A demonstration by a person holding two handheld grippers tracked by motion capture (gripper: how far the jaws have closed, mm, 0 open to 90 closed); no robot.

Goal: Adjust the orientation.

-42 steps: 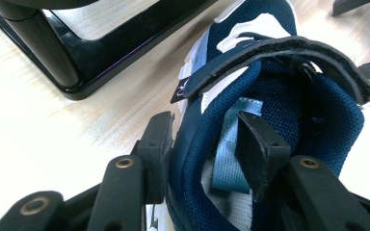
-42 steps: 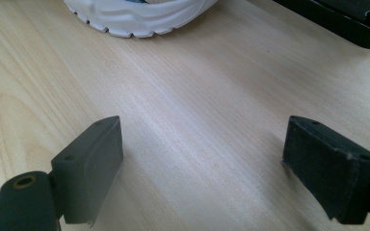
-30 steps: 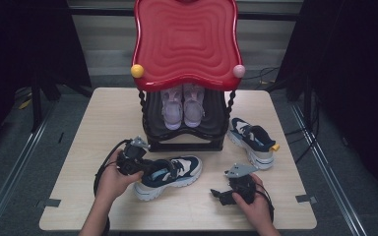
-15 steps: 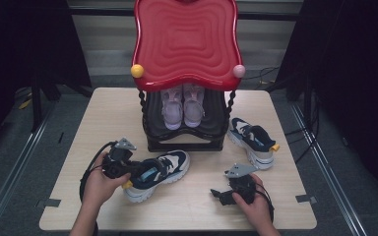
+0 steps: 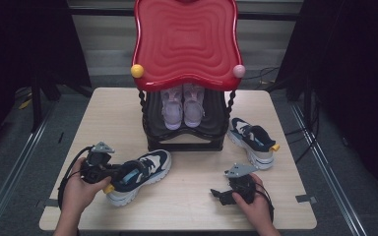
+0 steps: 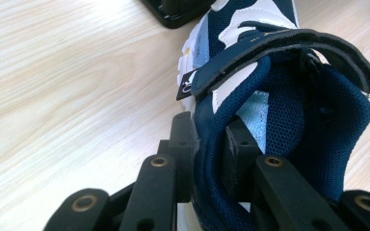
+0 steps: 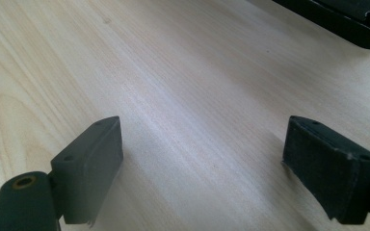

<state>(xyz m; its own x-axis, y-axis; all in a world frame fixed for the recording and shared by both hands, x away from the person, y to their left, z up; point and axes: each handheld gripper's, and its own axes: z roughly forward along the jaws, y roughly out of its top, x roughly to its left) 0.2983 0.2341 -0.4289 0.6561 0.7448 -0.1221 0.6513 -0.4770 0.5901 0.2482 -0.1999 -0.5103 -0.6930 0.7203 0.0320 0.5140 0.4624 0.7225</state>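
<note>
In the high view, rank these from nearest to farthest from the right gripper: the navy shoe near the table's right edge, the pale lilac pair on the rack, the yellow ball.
From the right gripper:
1. Navy and white shoe, just beyond it, right side.
2. Pale lilac pair of shoes, on the black rack's shelf, centre.
3. Yellow ball, at the red top's left corner, farthest.

The left gripper (image 5: pixel 109 173), held in the left hand (image 5: pixel 78 189), has its jaws clamped tight. The right gripper (image 5: pixel 217 193) rests low, jaws spread wide.
</note>
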